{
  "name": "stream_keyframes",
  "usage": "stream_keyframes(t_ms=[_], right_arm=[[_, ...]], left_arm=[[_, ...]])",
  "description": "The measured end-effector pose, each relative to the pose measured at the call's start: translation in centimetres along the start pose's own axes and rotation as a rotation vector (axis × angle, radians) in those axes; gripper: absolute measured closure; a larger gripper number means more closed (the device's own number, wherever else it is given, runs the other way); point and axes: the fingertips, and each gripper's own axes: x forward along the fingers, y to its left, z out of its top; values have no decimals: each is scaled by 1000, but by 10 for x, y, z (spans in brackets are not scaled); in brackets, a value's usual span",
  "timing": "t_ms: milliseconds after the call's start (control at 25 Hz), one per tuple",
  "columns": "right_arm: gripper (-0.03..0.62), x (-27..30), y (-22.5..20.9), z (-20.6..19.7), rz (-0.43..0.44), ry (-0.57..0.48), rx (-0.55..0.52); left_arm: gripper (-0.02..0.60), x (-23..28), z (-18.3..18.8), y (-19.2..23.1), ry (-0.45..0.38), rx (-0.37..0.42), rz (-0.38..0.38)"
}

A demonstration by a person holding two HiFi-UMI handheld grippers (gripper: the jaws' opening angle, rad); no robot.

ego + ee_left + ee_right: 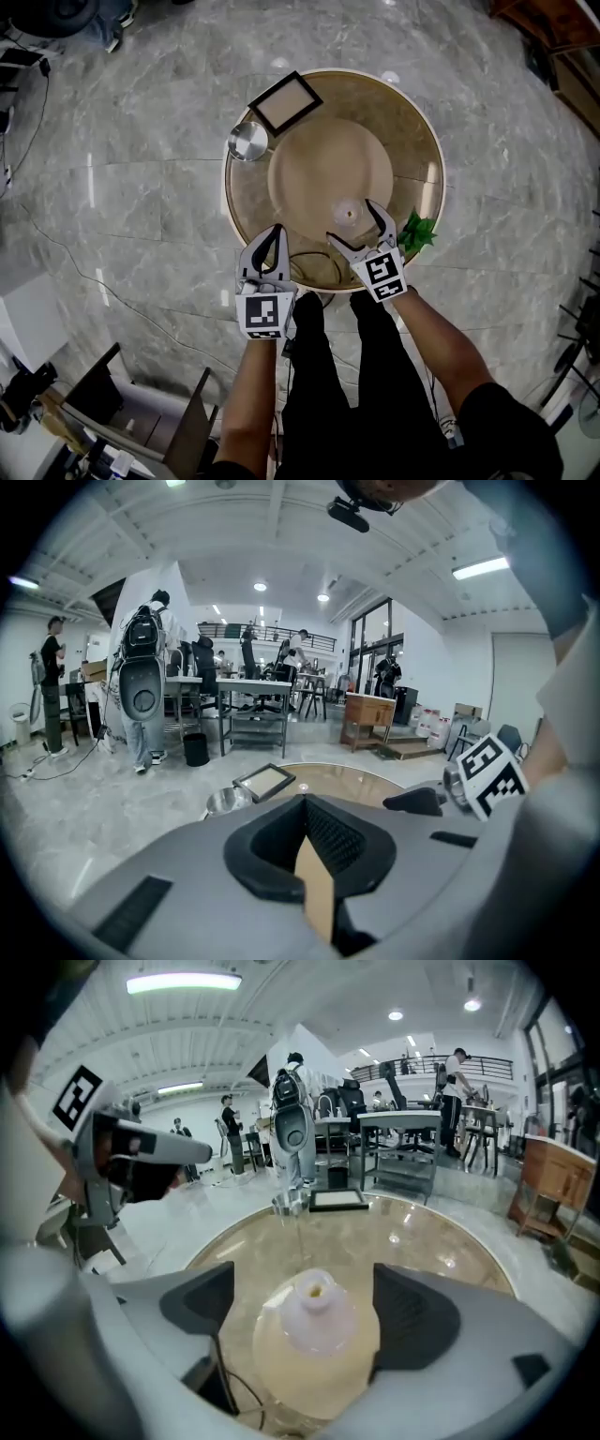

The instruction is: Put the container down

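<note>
Pale translucent narrow-necked container [317,1335] is sitting at 6 o'clock on round tan table [412,150], right gripper [351,223] jaws standing apart around it, so probably only withdrawal remaining.

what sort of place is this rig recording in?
Probably an open-plan office or lab: desks with office chairs, a mezzanine railing, and a polished stone floor around a round table.
</note>
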Motion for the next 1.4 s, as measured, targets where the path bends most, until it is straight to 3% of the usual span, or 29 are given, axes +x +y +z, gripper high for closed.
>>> stream_keyframes(t_ms=[160, 280, 480, 720, 1120, 1400], right_arm=[[155, -56, 9, 58, -10, -70, -7], [168, -96, 10, 93, -45, -67, 47], [371, -162, 4, 170, -127, -202, 67], [594, -231, -11, 227, -194, -300, 9], [595, -325, -12, 311, -238, -400, -161], [595, -354, 18, 358, -234, -503, -215]], left_arm=[[588, -25, 36, 11, -39, -54, 56], [588, -46, 67, 3, -57, -87, 38], [588, -71, 124, -23, -102, -60, -39], [588, -103, 176, -45, -153, -86, -37], [588, -140, 240, -119, -165, -35, -159], [588, -159, 283, -110, -229, 31, -147]])
